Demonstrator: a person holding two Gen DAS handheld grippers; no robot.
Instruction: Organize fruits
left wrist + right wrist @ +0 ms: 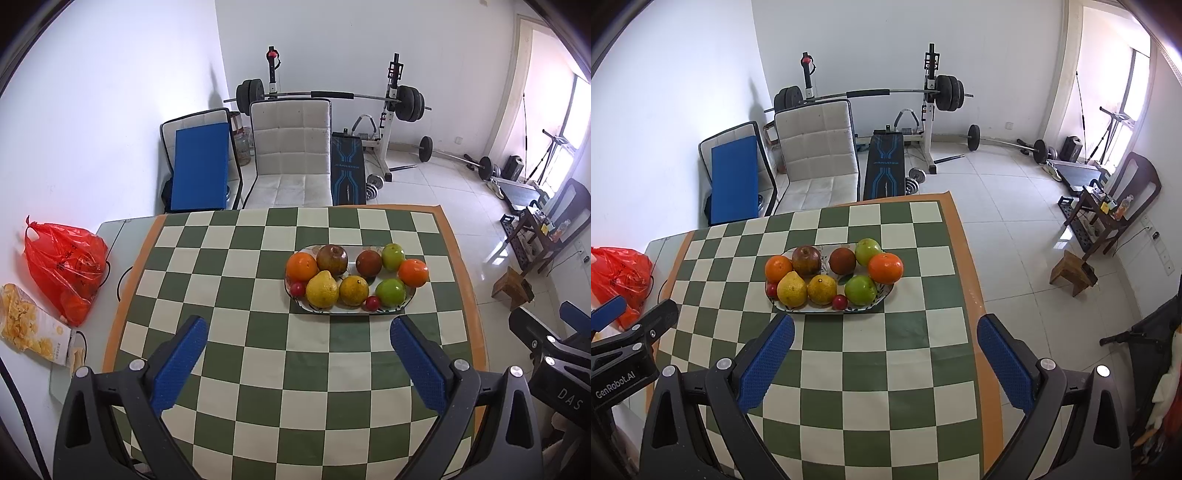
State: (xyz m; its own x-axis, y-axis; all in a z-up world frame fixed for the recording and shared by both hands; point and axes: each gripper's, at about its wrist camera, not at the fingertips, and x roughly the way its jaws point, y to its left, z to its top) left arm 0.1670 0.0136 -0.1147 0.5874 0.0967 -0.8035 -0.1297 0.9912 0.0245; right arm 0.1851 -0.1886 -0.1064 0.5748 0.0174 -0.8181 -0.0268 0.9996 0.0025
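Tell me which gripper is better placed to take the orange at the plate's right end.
Probably the right gripper: the orange lies straight ahead between its open fingers. For the left gripper, it sits off to the right.

The plate (410,295) shows only its rim, the rest lying under the fruit, and the small red fruit (297,289) at its left end is half hidden behind the yellow pear (322,290). The red bag (617,273) is cut off by the right wrist view's left edge. The snack packet (29,326) carries print too small to read, possibly chips.
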